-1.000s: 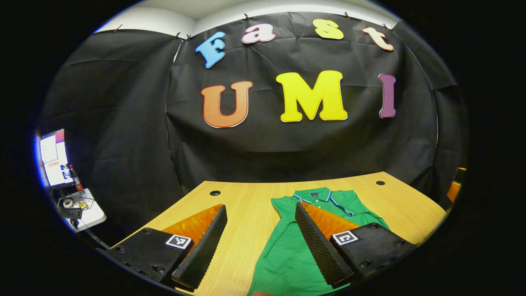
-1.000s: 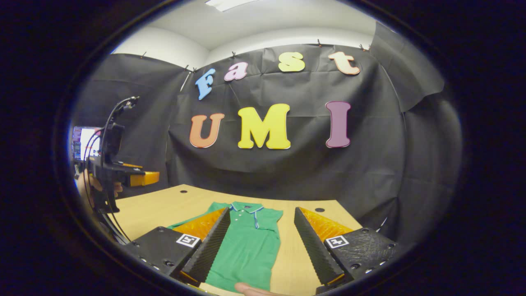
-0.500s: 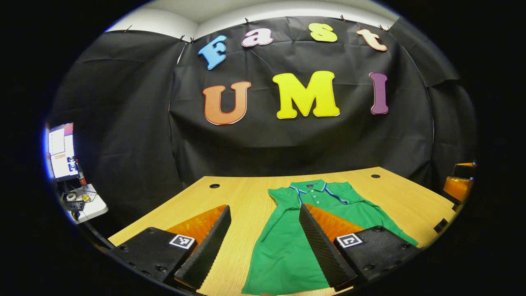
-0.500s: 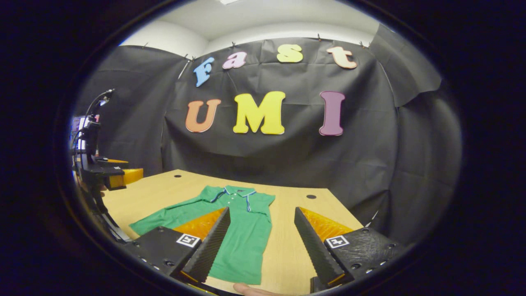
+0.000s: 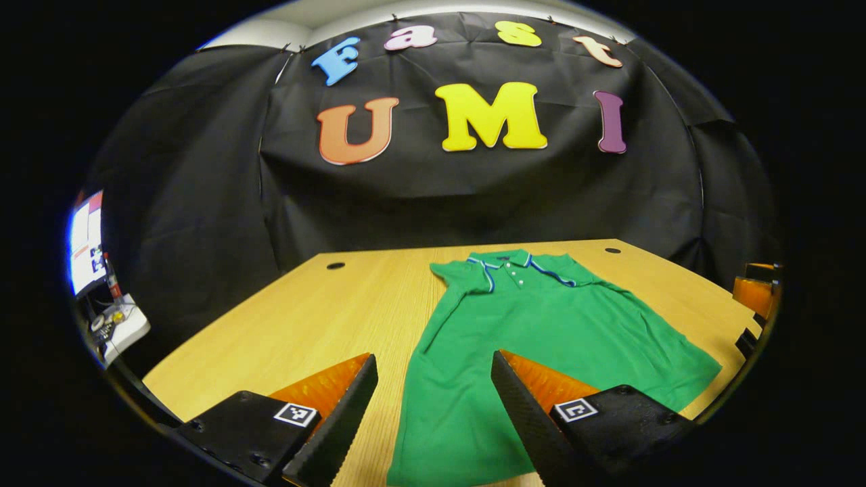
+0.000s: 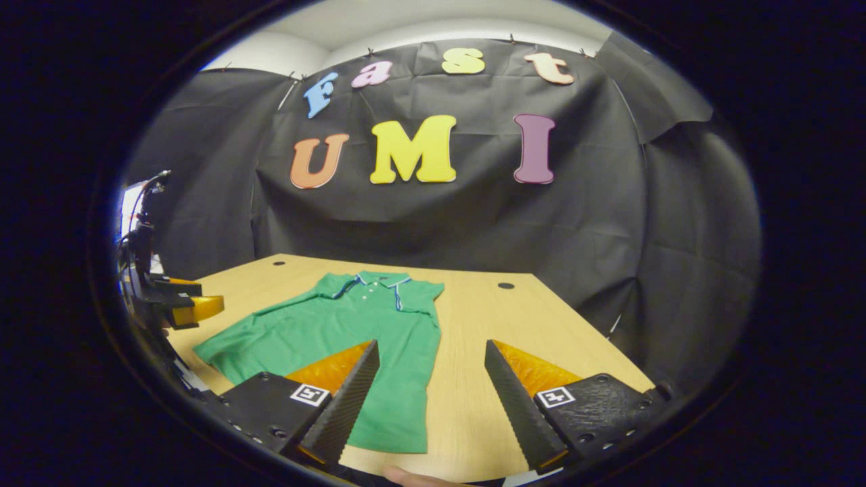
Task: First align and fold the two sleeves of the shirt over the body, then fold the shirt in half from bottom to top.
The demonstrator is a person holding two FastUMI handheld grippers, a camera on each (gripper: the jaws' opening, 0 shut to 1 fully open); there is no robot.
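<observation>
1. The green shirt [image 5: 541, 338] lies flat on the wooden table [image 5: 325, 325], also seen in the right gripper view [image 6: 352, 331]. Its long axis runs from the near edge of the table toward the black cloth wall [image 5: 473, 196].
2. The collar [image 5: 504, 260] points away, to the wall, and the bottom hem is at the near edge of the table.
3. In the left gripper view one sleeve [image 5: 676, 358] is spread out to the right side. The sleeve on the other side looks folded in along the body, with only the shoulder part [image 5: 454, 272] showing.
4. The left gripper [image 5: 433, 419] is above the near edge of the table. Its jaws stand wide apart and hold nothing. One finger is over the bare wood and the other is over the lower part of the shirt.
5. The right gripper [image 6: 429, 399] is also wide apart and holds nothing. The hem part of the shirt lies in front of its left finger.
6. In the right gripper view the left gripper shows again at the far left side [image 6: 179, 308], beside the table.
7. The table has round cable holes [image 5: 335, 266] near its far edge. At the left of the booth there is a lit screen [image 5: 84, 237] and a small white table [image 5: 125, 328] with little things on it.
</observation>
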